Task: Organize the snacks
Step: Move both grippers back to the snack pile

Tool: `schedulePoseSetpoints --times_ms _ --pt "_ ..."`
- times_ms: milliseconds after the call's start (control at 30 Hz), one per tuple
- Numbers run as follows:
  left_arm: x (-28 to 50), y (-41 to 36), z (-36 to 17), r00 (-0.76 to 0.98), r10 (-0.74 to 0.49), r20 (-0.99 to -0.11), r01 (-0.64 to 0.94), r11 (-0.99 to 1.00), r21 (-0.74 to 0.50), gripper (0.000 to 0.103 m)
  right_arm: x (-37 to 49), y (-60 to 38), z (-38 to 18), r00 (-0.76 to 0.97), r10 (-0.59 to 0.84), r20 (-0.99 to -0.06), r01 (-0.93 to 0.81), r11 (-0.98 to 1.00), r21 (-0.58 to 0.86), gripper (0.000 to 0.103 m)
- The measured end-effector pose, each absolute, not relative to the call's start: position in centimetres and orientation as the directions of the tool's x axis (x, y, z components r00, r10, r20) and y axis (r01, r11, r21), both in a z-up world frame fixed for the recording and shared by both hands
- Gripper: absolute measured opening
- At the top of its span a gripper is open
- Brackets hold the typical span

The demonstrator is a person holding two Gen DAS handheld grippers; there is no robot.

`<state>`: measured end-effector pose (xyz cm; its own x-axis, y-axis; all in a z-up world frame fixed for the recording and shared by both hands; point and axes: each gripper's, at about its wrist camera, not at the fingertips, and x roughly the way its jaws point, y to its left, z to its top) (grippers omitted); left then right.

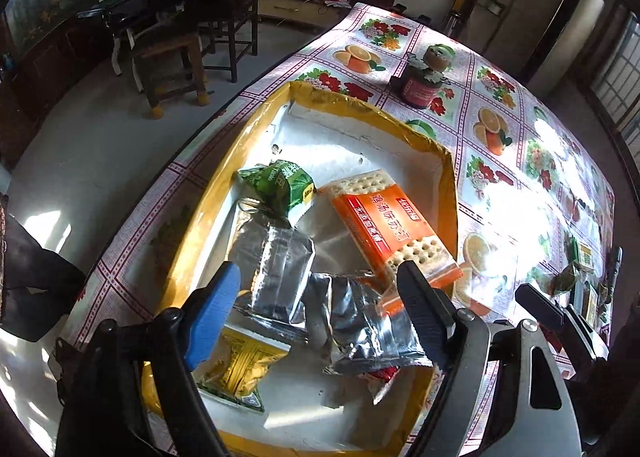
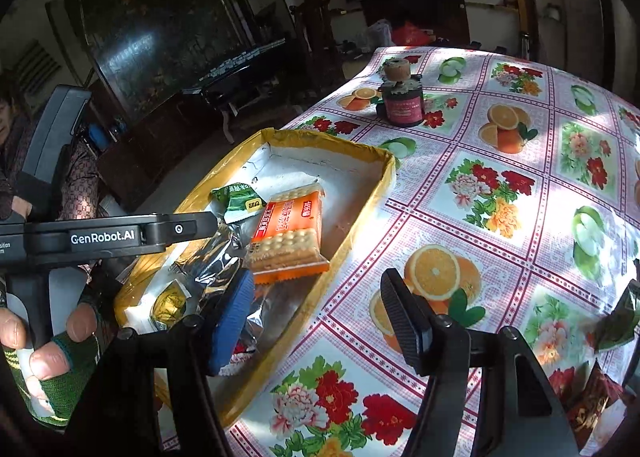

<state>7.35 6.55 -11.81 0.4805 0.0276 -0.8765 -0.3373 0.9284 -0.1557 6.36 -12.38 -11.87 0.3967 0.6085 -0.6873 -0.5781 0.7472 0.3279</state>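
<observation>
Left wrist view: left tongs [image 1: 320, 309] stood open, gripping nothing, above the tray [image 1: 448, 185] on the desk [image 1: 500, 145]. Tray already held the cracker pack [image 1: 390, 223], green packet [image 1: 280, 185], foil packs [image 1: 280, 269] and gold packet [image 1: 240, 369]. Cracker pack lay flat, long axis diagonal, far-left to near-right. Right wrist view: right tongs [image 2: 316, 317] were open and empty over the tray's near edge. Loose snacks [image 2: 616, 321] remained at the right edge of the desk, so I judged the job mostly done.
</observation>
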Motion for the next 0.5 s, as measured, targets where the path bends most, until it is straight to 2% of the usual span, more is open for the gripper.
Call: schedulePoseSetpoints --times_ms 500 --pt "4.5 -3.8 -11.4 0.483 -0.089 -0.871 -0.145 0.973 -0.180 0.083 1.3 -25.6 -12.5 0.499 0.555 -0.666 -0.396 0.829 0.395 0.067"
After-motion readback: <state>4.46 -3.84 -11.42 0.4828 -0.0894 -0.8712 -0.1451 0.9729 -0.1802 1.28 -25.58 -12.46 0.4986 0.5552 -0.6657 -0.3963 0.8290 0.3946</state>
